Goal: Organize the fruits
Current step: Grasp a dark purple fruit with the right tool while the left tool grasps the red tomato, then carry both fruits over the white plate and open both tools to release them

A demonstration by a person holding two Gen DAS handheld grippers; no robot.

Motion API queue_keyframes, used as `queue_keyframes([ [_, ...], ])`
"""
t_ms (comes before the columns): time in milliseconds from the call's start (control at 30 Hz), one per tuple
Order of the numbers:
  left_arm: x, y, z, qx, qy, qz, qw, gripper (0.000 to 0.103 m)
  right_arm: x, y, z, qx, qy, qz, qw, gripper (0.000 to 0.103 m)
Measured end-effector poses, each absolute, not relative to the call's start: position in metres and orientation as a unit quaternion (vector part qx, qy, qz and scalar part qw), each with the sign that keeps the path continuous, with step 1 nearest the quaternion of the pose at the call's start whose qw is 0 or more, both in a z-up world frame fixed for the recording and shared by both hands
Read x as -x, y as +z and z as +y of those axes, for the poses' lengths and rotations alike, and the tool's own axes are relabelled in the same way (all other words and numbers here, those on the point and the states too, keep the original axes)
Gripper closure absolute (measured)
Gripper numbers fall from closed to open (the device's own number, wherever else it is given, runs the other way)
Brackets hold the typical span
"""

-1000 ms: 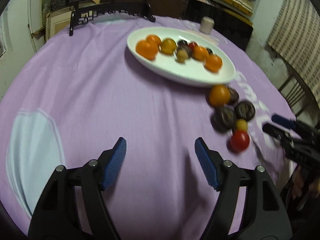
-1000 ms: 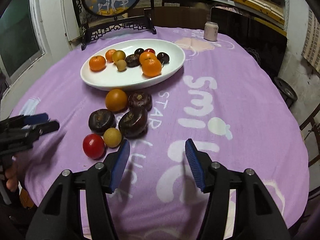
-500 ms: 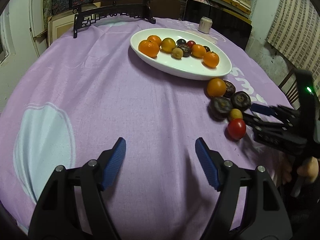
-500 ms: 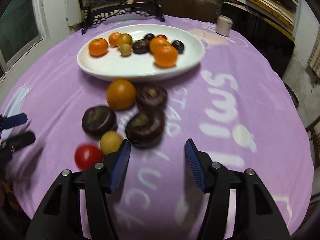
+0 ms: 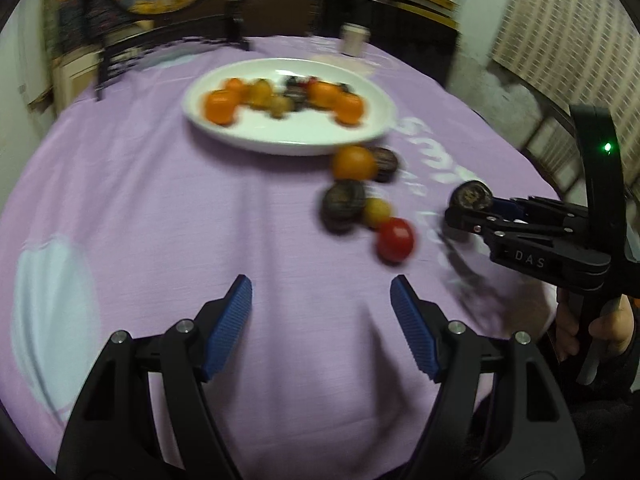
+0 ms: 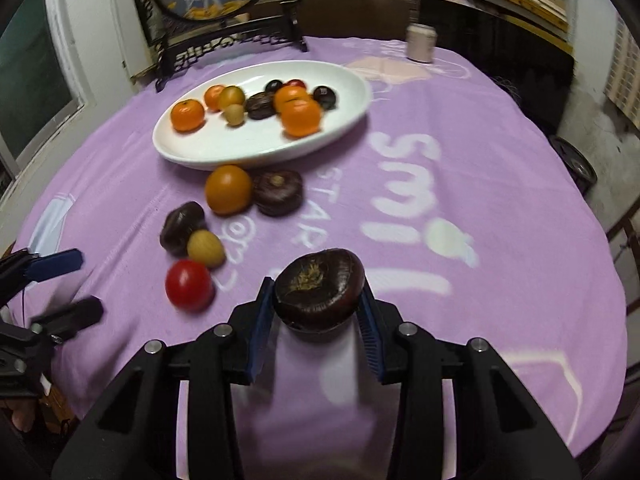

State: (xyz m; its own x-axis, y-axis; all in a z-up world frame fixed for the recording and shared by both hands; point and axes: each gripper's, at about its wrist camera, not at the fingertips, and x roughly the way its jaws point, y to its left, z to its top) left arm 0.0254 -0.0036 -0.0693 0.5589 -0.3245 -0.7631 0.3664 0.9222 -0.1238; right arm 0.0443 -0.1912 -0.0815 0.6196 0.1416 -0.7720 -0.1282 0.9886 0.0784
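Now right tongs (image 6: 318, 312) closing on a dark fruit (image 6: 319, 288) picked from the desk cluster, plate (image 6: 344, 128) next; left tongs (image 5: 320, 332) open, empty

Black gripper (image 6: 318, 316), ribbed blue pads (image 5: 230, 320), silver screws.

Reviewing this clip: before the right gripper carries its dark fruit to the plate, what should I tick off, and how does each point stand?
1. Dark fruit sits between the right gripper pads, jaws closing on it: ok.
2. Fruit is clear of the purple cloth: cannot tell; the left view suggests it is lifted.
3. White plate has bare space at its near side: ok.
4. Way to the plate: orange fruit and another dark fruit lie before the rim, so go over them: not ok for a low path.
5. Left gripper is open, empty and off to the side: ok.
6. Red tomato is apart from the held fruit: ok.
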Motion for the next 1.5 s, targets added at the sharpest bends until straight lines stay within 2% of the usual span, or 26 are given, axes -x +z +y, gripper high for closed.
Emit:
queue_keyframes([
  [200,-0.041,-0.079,-0.047,-0.06,-0.209,0.442,0.87,0.029,-0.029,-0.08,-0.203,-0.018,0.081,0.422,0.903,0.062],
  [467,-0.066,-0.092,-0.066,-0.06,-0.191,0.468,0.861,0.031,-0.025,-0.081,-0.211,-0.034,0.089,0.418,0.903,0.062],
  [533,-0.068,-0.096,-0.07,-0.071,-0.178,0.468,0.863,0.043,-0.023,-0.081,-0.213,-0.036,0.09,0.419,0.903,0.062],
  [567,-0.067,-0.095,-0.072,-0.079,-0.173,0.462,0.866,0.061,-0.023,-0.081,-0.213,-0.037,0.092,0.418,0.903,0.062],
  [600,-0.066,-0.095,-0.073,-0.081,-0.181,0.461,0.865,0.073,-0.022,-0.081,-0.213,-0.038,0.093,0.418,0.903,0.062],
  [1133,-0.045,-0.062,-0.027,-0.03,-0.189,0.435,0.88,0.073,-0.026,-0.073,-0.193,-0.023,0.111,0.418,0.902,0.062],
  [1500,-0.058,-0.04,0.007,-0.014,-0.157,0.419,0.894,0.073,-0.05,-0.037,-0.15,0.019,0.163,0.386,0.908,0.062],
])
